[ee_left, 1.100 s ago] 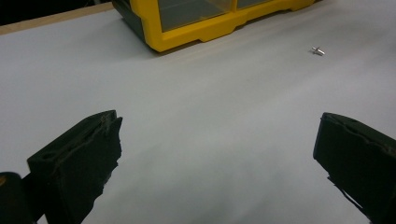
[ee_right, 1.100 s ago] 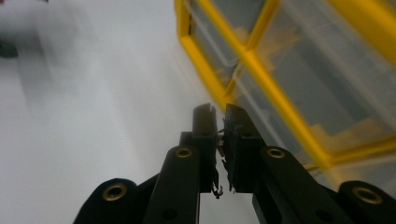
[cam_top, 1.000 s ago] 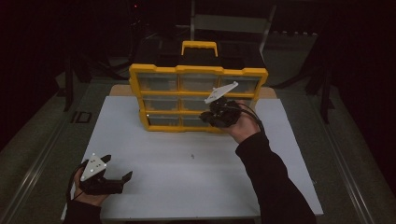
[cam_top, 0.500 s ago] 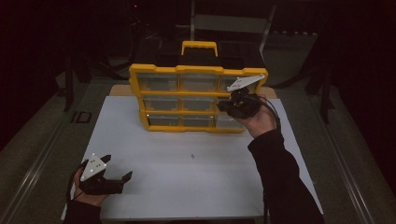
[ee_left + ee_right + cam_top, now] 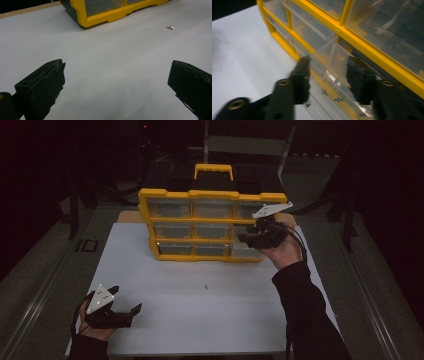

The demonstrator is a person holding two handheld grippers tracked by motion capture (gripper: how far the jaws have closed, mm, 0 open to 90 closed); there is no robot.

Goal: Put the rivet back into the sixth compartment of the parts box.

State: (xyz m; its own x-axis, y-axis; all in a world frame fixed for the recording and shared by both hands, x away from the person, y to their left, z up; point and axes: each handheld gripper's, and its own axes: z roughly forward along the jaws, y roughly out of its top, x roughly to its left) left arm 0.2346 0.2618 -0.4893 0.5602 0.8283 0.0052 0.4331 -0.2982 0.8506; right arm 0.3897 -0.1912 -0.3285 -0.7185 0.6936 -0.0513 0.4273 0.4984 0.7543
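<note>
Right hand-held gripper (image 5: 248,239), jaws apart, straddles the clear drawer (image 5: 332,62) of the yellow organizer (image 5: 210,195).

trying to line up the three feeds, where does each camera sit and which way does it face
High view: above the near table edge, looking forward and down at the yellow drawer organizer; both hands, left gripper, right gripper.
Left gripper view: low over the white tabletop, between its open jaws.
Right gripper view: close at a pulled-out clear drawer.
Shared: high and left views show the small screw.
</note>
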